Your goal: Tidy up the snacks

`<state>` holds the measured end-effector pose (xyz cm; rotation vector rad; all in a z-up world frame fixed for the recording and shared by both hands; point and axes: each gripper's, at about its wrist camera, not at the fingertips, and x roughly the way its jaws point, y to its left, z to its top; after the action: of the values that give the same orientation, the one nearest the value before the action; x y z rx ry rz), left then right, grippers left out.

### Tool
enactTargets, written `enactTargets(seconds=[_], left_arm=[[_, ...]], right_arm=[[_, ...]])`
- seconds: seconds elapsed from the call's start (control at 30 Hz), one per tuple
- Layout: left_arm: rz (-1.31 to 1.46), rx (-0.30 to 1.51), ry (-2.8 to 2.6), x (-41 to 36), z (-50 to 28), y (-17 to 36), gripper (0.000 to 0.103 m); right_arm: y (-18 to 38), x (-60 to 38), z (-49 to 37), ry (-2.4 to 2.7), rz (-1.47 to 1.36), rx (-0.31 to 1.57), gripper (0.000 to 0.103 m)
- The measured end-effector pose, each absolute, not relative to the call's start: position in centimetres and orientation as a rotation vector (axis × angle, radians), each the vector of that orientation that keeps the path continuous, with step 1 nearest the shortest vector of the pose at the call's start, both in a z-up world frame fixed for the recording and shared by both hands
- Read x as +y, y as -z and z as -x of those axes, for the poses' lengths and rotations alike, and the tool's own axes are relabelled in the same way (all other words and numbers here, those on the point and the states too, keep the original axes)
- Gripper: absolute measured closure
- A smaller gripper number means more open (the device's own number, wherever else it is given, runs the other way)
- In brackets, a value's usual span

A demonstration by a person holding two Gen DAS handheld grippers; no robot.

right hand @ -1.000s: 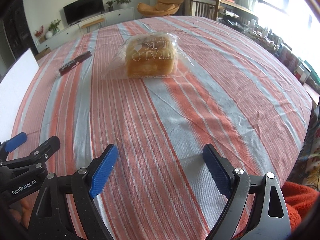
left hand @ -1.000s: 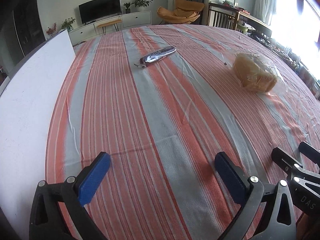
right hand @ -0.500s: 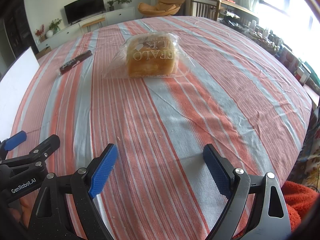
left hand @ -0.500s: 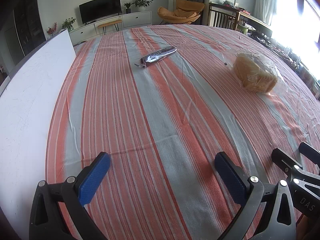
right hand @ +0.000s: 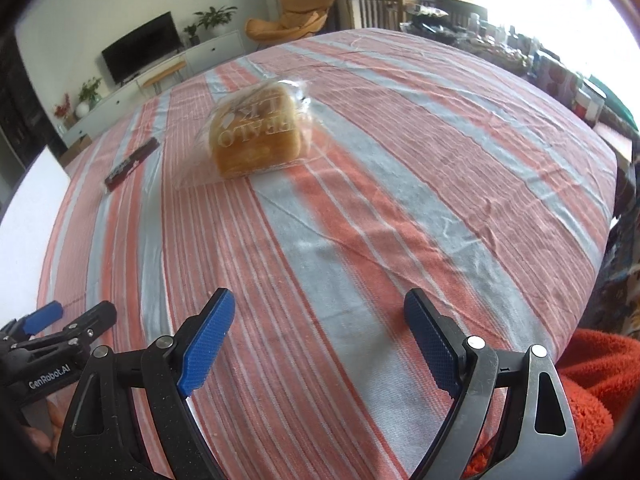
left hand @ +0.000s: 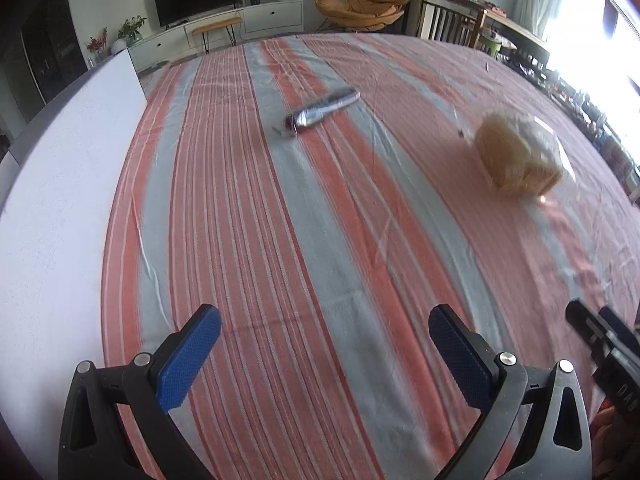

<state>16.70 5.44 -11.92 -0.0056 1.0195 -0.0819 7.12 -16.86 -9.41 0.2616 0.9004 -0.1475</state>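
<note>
So far nothing is gathered: the bagged bread (right hand: 256,136) lies mid-tabletop and the foil-wrapped bar (left hand: 322,111) nearer the far left edge, well apart. Both the left gripper (left hand: 324,344) and right gripper (right hand: 316,332) are held wide and empty near the front edge. Every snack is judged left to be moved.

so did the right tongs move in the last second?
Yes. The right tongs have swung right and tilted: in their own view the bagged bread and TV sit rotated and the frame is blurred.
</note>
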Motion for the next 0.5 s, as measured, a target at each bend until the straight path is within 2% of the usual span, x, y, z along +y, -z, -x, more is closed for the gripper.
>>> enactTargets(seconds=[0.17,0.23,0.4,0.43,0.5], left_arm=[[0.002,0.973,0.021,5.0,-22.7,8.2,0.0],[-0.029,1.002,0.03,4.3,-26.4,8.6,0.0],[-0.219,1.038,-0.003,3.1,-33.4,11.2,0.01],[-0.221,1.047,-0.004,3.2,-34.2,11.7,0.015],[-0.18,1.069,0.036,3.6,-35.0,12.3,0.036]], right_arm=[[9.6,-15.7,-7.6,0.17,-0.178,0.922,0.013],[9.6,-15.6,-7.7,0.168,-0.174,0.922,0.013],[9.5,-16.2,-7.4,0.149,-0.208,0.912,0.013],[9.5,-16.3,-7.4,0.146,-0.213,0.91,0.013],[9.5,-16.5,-7.3,0.143,-0.228,0.905,0.013]])
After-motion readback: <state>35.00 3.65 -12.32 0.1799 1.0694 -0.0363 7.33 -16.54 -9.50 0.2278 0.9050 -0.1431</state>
